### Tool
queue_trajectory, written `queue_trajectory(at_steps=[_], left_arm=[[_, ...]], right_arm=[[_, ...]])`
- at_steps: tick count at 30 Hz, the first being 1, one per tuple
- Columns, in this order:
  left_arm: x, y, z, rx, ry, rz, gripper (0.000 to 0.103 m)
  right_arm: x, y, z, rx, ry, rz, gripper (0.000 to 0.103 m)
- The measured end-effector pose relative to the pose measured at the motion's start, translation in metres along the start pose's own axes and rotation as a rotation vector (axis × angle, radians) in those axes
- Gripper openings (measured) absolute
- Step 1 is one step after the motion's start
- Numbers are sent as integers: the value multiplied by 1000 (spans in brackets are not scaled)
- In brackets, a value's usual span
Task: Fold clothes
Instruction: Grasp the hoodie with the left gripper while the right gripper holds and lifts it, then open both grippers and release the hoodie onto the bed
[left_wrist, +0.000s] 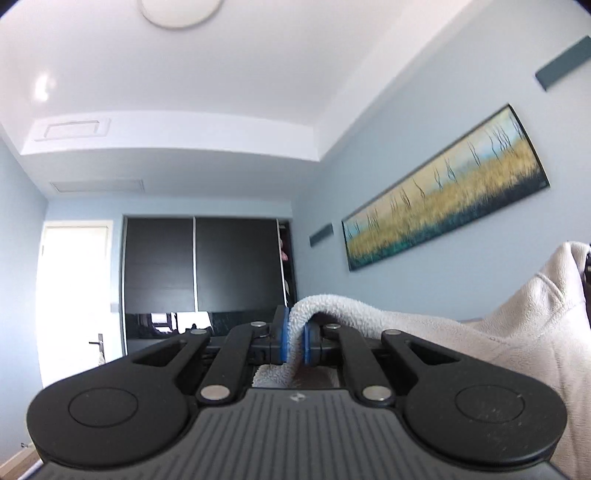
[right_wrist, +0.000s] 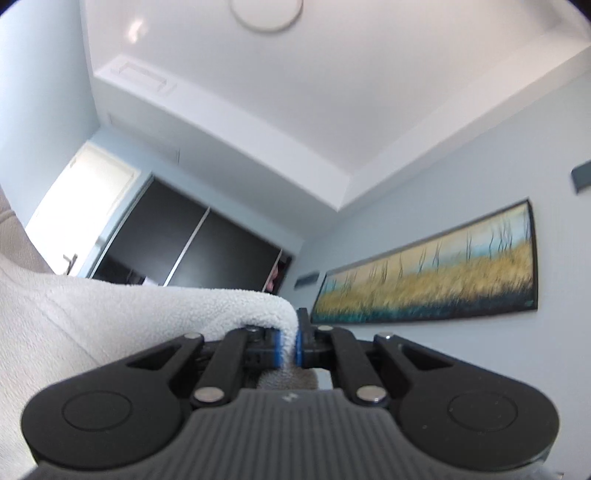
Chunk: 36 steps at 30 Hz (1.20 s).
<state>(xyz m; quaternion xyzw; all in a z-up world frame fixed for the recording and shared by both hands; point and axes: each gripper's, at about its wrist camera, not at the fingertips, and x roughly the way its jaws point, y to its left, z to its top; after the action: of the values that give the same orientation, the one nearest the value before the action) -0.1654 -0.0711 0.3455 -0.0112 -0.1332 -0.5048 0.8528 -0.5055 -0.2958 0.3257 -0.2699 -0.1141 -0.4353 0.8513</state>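
Note:
A cream fleece garment (left_wrist: 480, 343) is lifted high, with both cameras tilted up toward the ceiling. My left gripper (left_wrist: 294, 341) is shut on a fluffy edge of the garment, which drapes away to the right. My right gripper (right_wrist: 289, 347) is shut on another fleecy edge of the same garment (right_wrist: 74, 325), which spreads off to the left. The cloth hangs stretched between the two grippers. Its lower part and whatever lies beneath it are out of sight.
A long framed landscape painting (left_wrist: 443, 199) hangs on the pale blue wall to the right. Dark sliding wardrobe doors (left_wrist: 199, 280) and a bright doorway (left_wrist: 74, 295) stand at the far end. A round ceiling lamp (right_wrist: 266, 13) is overhead.

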Motion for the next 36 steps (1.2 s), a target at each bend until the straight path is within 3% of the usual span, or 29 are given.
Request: queue_trajectory(at_steps=[2,5,9,14,19,24,30,32,34,36], left_arm=[[-1,7,11,8,3,15,6],[16,15,3,10,81,33,6],[65,29,-65,5,287,60,6],[129,54,-189,25,562,95,6],[207,81,-308,-12,812,78,7],[254,102,-396,57,932,68,7],[261,114,-473,101,1038,6,19],[260,115,-492,111,1064,-12,30],[256,119,-505,107,1090,-12,45],[244,121,-503,99,1100,-19,50]], right_arm=[[-5,4,12,13,-22,17,7],[7,18,11,27,-5,65,7],[39,57,-34,54,119,171,7],[94,126,-130,18,298,257,7],[174,195,-243,11,561,310,8],[231,268,-331,-31,719,336,7],[278,324,-422,-53,866,361,9],[282,329,-441,-70,900,381,14],[285,334,-457,-95,925,394,49],[279,332,-465,-117,933,407,51]])
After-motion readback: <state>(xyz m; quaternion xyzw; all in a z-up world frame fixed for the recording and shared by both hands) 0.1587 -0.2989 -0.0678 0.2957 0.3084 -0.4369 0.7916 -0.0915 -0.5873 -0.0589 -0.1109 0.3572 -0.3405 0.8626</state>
